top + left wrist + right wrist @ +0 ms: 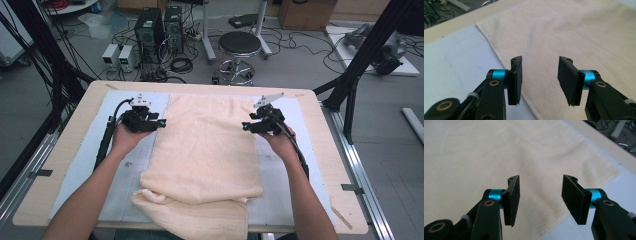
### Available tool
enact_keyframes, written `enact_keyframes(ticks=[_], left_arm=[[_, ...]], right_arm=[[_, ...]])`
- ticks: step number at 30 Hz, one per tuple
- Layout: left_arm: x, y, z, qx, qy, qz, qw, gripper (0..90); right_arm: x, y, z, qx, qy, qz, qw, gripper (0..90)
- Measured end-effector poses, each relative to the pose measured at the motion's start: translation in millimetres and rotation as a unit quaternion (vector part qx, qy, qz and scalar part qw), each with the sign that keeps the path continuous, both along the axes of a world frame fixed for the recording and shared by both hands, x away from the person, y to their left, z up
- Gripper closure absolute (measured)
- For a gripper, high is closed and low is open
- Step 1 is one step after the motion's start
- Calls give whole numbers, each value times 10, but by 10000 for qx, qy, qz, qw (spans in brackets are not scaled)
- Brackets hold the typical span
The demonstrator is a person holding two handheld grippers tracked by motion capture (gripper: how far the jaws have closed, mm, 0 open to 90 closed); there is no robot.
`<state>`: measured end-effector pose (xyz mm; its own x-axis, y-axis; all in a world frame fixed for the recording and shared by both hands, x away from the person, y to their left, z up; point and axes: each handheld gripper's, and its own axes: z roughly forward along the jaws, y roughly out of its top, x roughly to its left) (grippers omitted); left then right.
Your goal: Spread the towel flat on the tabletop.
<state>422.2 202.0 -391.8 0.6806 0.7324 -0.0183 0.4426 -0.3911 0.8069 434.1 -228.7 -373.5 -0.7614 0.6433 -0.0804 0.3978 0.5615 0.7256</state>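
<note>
Trailing towel fold, high view

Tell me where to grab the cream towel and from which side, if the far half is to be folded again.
Probably the two far corners of the cream towel. There the cloth lies flat in a single layer with free edges on the blue mat. Bring the left gripper in from the towel's left edge and the right gripper from its right edge, one jaw under the hem. Both stand open above the cloth.
</note>
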Motion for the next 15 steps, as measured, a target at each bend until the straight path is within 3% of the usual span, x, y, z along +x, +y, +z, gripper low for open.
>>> enact_keyframes(ticks=[3, 9, 11, 13, 15], left_arm=[[-181, 36, -47, 23, 61, -235, 9997, 528], [-573, 141, -89, -250, -59, -492, 9985, 495], [-692, 159, -97, -172, 7, -572, 9982, 496], [-818, 155, -114, -101, -48, -745, 9972, 498], [-935, 137, -125, -55, -44, -866, 9962, 497]], right_arm=[[-158, -5, -93, 127, 112, 117, 9998, 477], [-510, 18, -144, 116, 43, 465, 9988, 460], [-640, 17, -167, 146, -10, 524, 9985, 458], [-738, 33, -195, 29, 131, 615, 9980, 435], [-866, 29, -230, 76, 23, 656, 9978, 447]])
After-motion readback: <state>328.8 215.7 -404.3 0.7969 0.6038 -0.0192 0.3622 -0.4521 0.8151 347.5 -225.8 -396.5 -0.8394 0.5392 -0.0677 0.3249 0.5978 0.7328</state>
